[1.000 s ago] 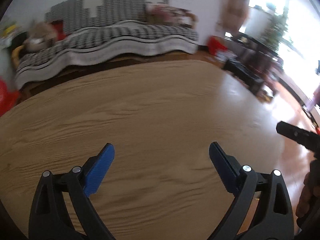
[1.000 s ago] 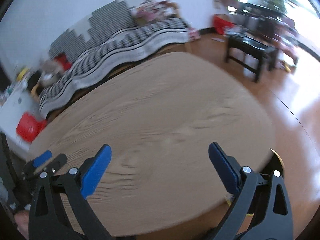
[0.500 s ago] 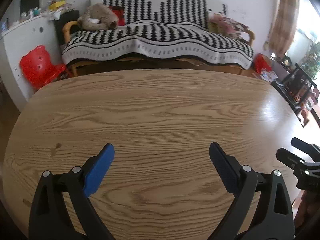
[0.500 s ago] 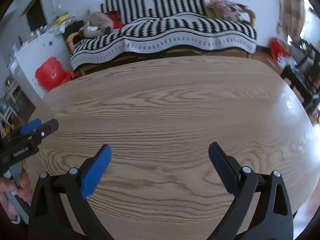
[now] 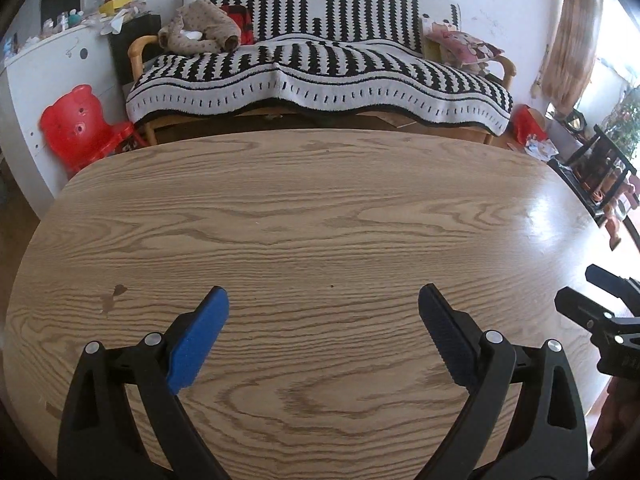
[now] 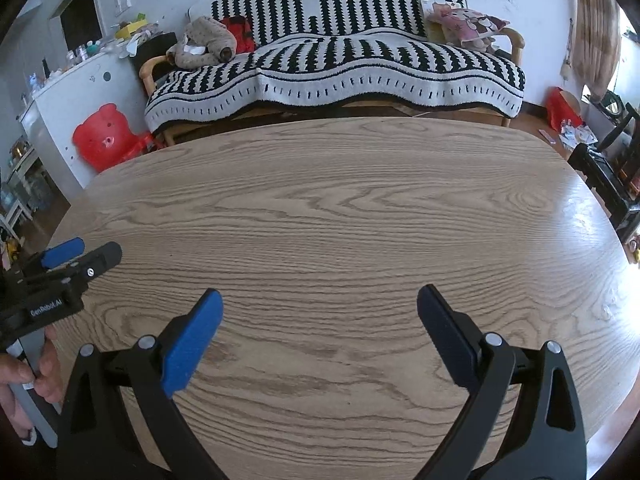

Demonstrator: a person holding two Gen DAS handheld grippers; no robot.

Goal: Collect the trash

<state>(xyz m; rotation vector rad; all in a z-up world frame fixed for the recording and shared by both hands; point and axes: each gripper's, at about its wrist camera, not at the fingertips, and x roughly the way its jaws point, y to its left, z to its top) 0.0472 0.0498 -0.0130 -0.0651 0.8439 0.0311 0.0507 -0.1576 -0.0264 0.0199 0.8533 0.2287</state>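
My left gripper (image 5: 322, 312) is open and empty, held over the near part of an oval wooden table (image 5: 320, 208). My right gripper (image 6: 318, 312) is open and empty too, over the same table (image 6: 340, 208). The right gripper shows at the right edge of the left wrist view (image 5: 592, 300). The left gripper shows at the left edge of the right wrist view (image 6: 76, 258). No trash shows on the tabletop. A small brown stain (image 5: 114, 294) marks the wood on the left.
A sofa under a black-and-white striped cover (image 5: 316, 76) stands behind the table, with a stuffed toy (image 5: 200, 30) on it. A red bear-shaped child's chair (image 5: 76, 124) stands at left by a white cabinet (image 5: 36, 80). Dark furniture (image 5: 600, 176) stands at right.
Both cameras swung left from the window side and settled facing the sofa. Both grippers stayed open and empty.
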